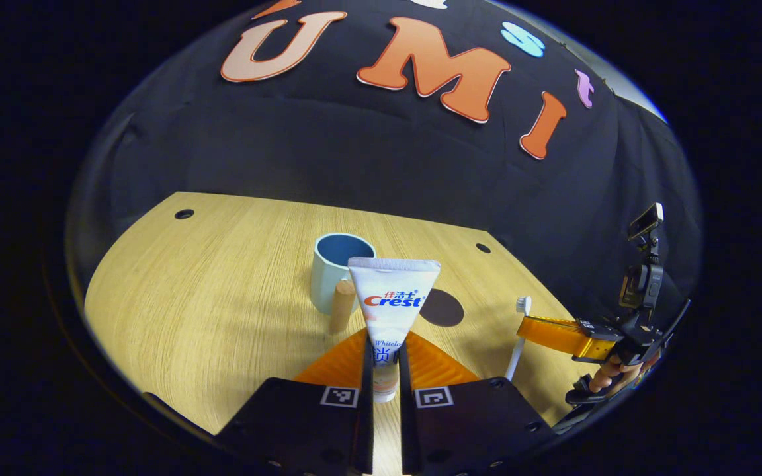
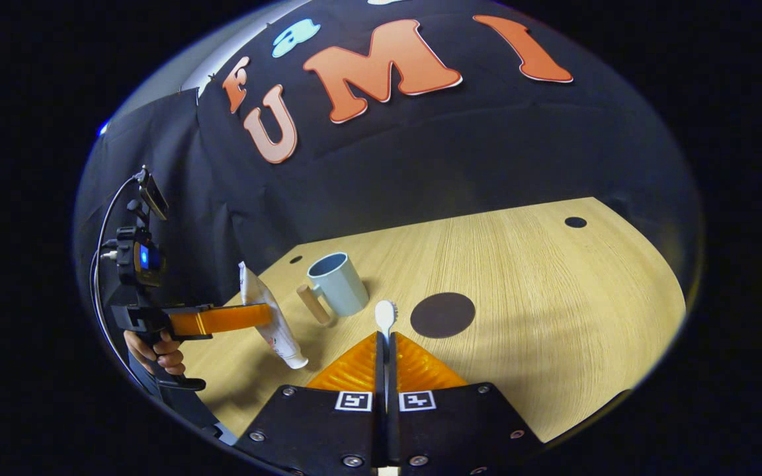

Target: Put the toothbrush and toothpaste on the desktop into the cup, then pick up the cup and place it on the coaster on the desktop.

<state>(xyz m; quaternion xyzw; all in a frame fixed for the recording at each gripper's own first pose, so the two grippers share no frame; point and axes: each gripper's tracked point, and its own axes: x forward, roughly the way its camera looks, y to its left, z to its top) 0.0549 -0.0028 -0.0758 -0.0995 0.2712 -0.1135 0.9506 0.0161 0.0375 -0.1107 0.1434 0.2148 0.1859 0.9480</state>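
Observation:
My left gripper [image 1: 385,347] is shut on a white toothpaste tube [image 1: 392,311], held upright with its cap down, above the wooden desktop [image 1: 209,304]. Behind the tube stands a pale blue cup [image 1: 331,274] with a wooden handle [image 1: 341,305]. A dark round coaster [image 1: 442,307] lies to the cup's right. My right gripper [image 2: 385,344] is shut on a white toothbrush [image 2: 385,316], bristle head up. In the right gripper view the cup [image 2: 339,283] stands ahead to the left, the coaster [image 2: 442,315] to the right, and the left gripper [image 2: 258,317] holds the tube [image 2: 268,320] tilted.
A hand [image 2: 156,349] holds the left gripper at the desk's left edge; another hand [image 1: 609,375] holds the right gripper [image 1: 528,327] at the right edge. Small dark holes [image 1: 184,213] mark the desktop's far corners. Black cloth backs the desk.

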